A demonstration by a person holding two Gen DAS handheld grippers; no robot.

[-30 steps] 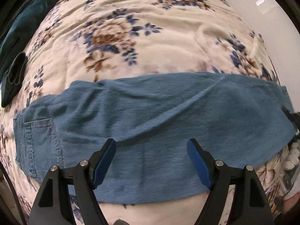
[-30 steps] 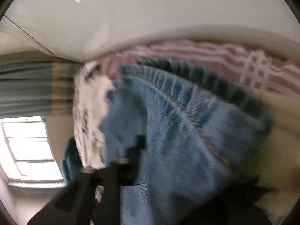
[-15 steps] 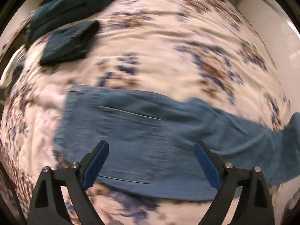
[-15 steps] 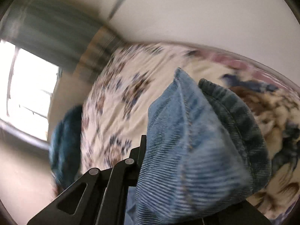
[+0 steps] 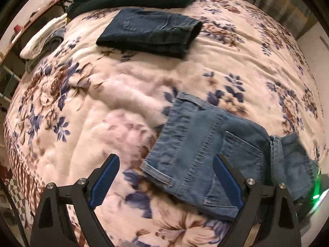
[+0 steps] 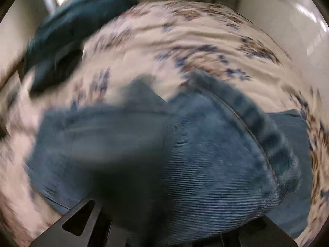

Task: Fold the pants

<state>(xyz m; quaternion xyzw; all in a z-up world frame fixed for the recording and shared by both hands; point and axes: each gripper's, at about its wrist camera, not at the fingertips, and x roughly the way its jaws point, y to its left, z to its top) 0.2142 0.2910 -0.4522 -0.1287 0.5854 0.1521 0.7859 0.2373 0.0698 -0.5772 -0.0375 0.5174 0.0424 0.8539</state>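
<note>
Light jeans (image 5: 207, 154) mid-fold on the bed (image 5: 133, 82)

The leg end is seemingly clenched in the blurred right gripper (image 6: 174, 226); the left gripper (image 5: 164, 177) is spread, released.

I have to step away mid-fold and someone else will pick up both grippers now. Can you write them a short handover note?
Left gripper: open, empty, above the waist end of the light blue jeans.
Right gripper: shut on a bunch of the jeans' denim, carrying it over the rest of the pair; its view is blurred.
The jeans lie on the floral blanket, waistband and back pocket up.
Done: a dark pair lies folded farther back.
Left: lay the carried end down on the waist part, release, square up the fold.
</note>
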